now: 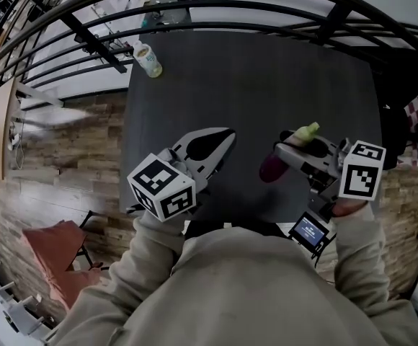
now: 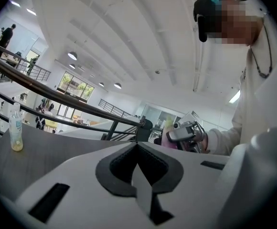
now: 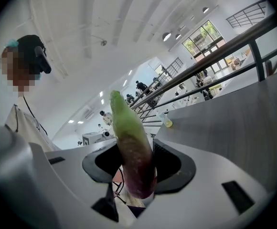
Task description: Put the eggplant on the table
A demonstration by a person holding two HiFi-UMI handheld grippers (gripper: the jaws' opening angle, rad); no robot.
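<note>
**Eggplant clamped in R gripper, over table's near edge**

R gripper (image 3: 134, 146): jaws apart and pressed on the eggplant (image 1: 273, 167) at mid-body. Green stem end points toward the table (image 1: 267, 78) centre; purple end sticks out toward the table's near edge. L gripper (image 2: 137, 145): jaws together, nothing btwn them, over the table's near-left part. Bottle (image 1: 148, 58) stands upright at the table's far-left corner.

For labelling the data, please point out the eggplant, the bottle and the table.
eggplant (image 3: 133, 147): right gripper view, middle of its body.
bottle (image 1: 148, 60): head view, middle of its body.
table (image 1: 267, 78): head view, bare dark top.
</note>
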